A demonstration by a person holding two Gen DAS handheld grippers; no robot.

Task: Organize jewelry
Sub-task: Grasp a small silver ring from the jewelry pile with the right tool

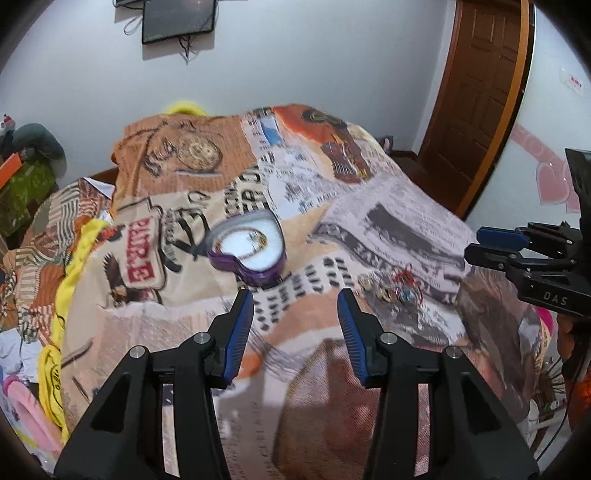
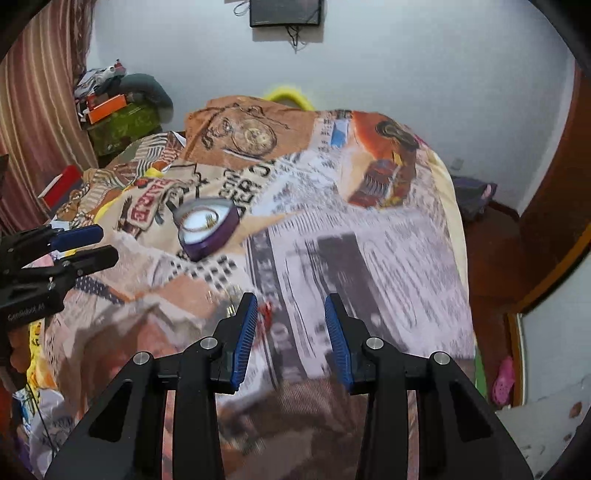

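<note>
A purple heart-shaped jewelry box (image 1: 248, 246) lies open on the printed blanket (image 1: 229, 325), with a thin gold chain on its white lining; it also shows in the right wrist view (image 2: 207, 227). A small pile of loose jewelry (image 1: 393, 290), gold pieces and a red-and-blue one, lies to the box's right. My left gripper (image 1: 295, 299) is open and empty, hovering just short of the box and pile. My right gripper (image 2: 291, 303) is open and empty above the blanket, with a blurred red piece (image 2: 266, 312) by its left finger.
The bed is covered by a rumpled blanket with a yellow cloth (image 1: 70, 280) at its left edge. Clutter and boxes (image 2: 114, 107) stand at the far left by a curtain. A brown door (image 1: 476, 92) is at the right. A dark screen (image 1: 177, 18) hangs on the wall.
</note>
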